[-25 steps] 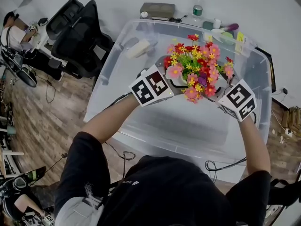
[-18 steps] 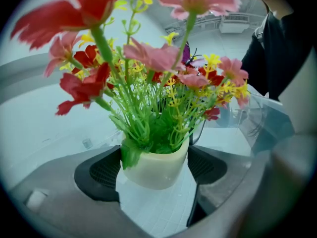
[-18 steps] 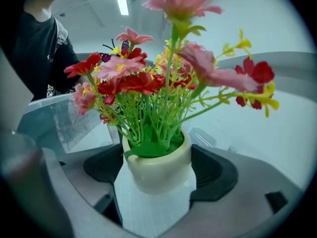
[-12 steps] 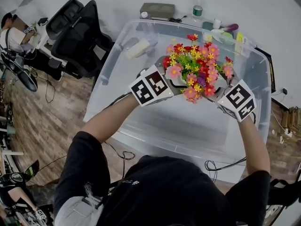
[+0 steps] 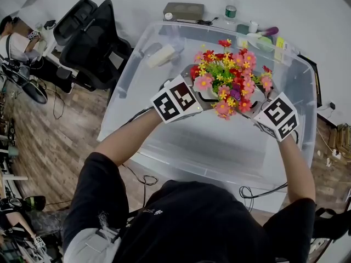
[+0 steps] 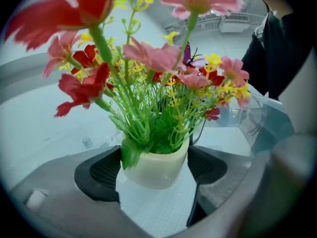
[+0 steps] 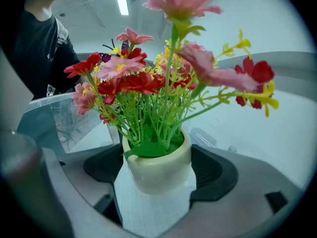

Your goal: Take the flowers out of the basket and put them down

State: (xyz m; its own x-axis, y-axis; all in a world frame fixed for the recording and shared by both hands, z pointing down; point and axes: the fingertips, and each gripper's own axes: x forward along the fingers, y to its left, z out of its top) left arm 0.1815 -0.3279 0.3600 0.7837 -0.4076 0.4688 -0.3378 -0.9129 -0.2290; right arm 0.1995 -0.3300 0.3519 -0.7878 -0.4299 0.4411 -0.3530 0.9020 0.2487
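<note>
A bunch of artificial pink, red and yellow flowers (image 5: 230, 75) stands in a small cream pot (image 6: 154, 168) held over the clear plastic bin (image 5: 137, 53). My left gripper (image 6: 156, 165) is shut on the pot, its black pads (image 6: 101, 172) pressed to both sides. From the opposite side my right gripper (image 7: 157, 170) is shut on the same pot (image 7: 159, 172), and the flowers (image 7: 148, 83) rise above it. In the head view the left gripper (image 5: 192, 95) and right gripper (image 5: 262, 109) flank the bouquet, which hides the pot.
A white object (image 5: 162, 55) lies in the bin's far left corner. A black office chair (image 5: 90, 37) stands to the left. Behind the bin are a dark box (image 5: 183, 11), a bottle (image 5: 230, 11) and small items (image 5: 263, 36). A cable (image 5: 258, 190) hangs at the near rim.
</note>
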